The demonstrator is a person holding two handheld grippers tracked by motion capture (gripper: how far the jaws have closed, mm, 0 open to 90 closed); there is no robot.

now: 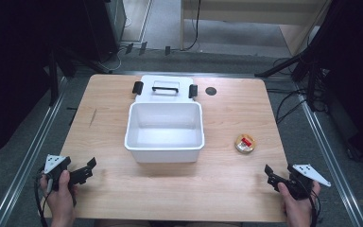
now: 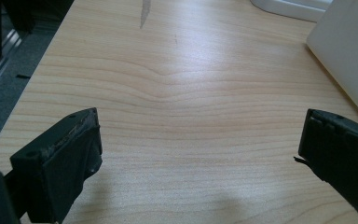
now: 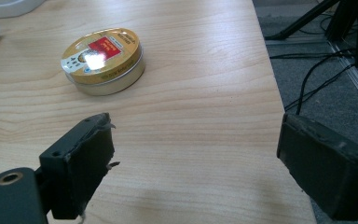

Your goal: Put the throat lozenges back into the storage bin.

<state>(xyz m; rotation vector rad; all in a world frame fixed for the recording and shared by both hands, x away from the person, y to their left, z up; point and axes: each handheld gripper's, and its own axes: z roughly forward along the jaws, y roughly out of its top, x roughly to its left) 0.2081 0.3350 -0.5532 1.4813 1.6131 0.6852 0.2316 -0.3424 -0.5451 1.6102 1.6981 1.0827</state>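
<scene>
the round tin (image 3: 103, 62) lies flat toward the upper left of the right gripper view, ahead of the right gripper (image 3: 193, 163). its jaws are spread and hold nothing. the left gripper (image 1: 82, 172), also spread, sits far off at the lower left of the high view.

Tabletop layout around a central bin.
Bin (image 1: 164, 132) at the middle of the table (image 1: 217, 189); lid (image 1: 165, 88) lying just behind it, round tin (image 1: 245, 143) to its right, left gripper (image 1: 86, 170) and right gripper (image 1: 270, 176) nearer than the bin, at either side.
</scene>
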